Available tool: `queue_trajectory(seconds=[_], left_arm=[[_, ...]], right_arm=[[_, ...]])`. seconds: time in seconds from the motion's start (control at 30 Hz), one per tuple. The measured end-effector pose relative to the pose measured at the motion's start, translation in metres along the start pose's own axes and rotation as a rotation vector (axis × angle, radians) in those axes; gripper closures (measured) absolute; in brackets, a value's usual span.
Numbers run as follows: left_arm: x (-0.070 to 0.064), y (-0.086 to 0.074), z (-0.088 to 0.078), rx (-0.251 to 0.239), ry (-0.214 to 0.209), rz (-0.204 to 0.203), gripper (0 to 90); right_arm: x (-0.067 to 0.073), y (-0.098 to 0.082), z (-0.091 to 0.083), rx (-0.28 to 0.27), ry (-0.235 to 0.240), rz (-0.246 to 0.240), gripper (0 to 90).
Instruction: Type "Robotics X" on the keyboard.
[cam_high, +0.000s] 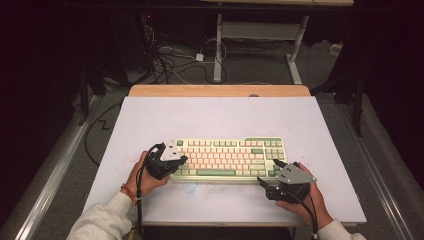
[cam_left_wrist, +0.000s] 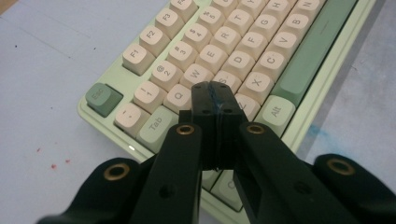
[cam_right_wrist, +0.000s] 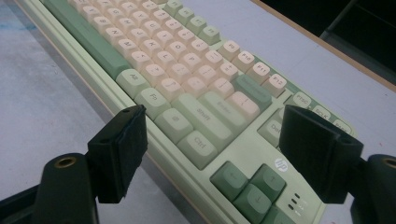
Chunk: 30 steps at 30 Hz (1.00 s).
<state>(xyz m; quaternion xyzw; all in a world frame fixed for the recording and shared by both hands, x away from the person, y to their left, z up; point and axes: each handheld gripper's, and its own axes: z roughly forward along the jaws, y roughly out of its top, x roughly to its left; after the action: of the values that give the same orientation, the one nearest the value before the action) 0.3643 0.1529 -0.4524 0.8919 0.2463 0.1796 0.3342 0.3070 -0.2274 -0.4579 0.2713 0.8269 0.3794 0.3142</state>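
High view first: we see the keyboard (cam_high: 227, 159) lying flat on the grey mat (cam_high: 220, 120), near its front edge, long axis running left-right, key legends facing the person. At the keyboard's left end, the left hand (cam_high: 142, 176) comes in from below, forearm angled inward, and holds the left gripper (cam_high: 181, 161) pointed right over the keyboard's leftmost keys. In the left gripper view its jaws are pressed together with nothing between them, tips just above the Q and A keys; whether they touch, we cannot tell. At the keyboard's right front corner the right hand (cam_high: 300, 200) sits low on the mat, right gripper (cam_high: 267, 172) pointing up-left. In the right gripper view its jaws stand wide apart, straddling the keyboard's (cam_right_wrist: 187, 93) arrow-key corner, gripping nothing.
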Motion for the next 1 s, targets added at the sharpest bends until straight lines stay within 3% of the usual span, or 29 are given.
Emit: queue_trajectory(seconds=[0.6, 1.0], left_arm=[[0.001, 0.017, 0.021, 0.018, -0.04, 0.012, 87.5], [-0.003, 0.023, 0.029, 0.034, -0.049, 0.041, 87.5]], right_arm=[[0.0, -0.001, 0.001, 0.011, 0.001, -0.003, 23.7], [0.001, -0.001, 0.001, 0.011, 0.003, -0.006, 23.7]])
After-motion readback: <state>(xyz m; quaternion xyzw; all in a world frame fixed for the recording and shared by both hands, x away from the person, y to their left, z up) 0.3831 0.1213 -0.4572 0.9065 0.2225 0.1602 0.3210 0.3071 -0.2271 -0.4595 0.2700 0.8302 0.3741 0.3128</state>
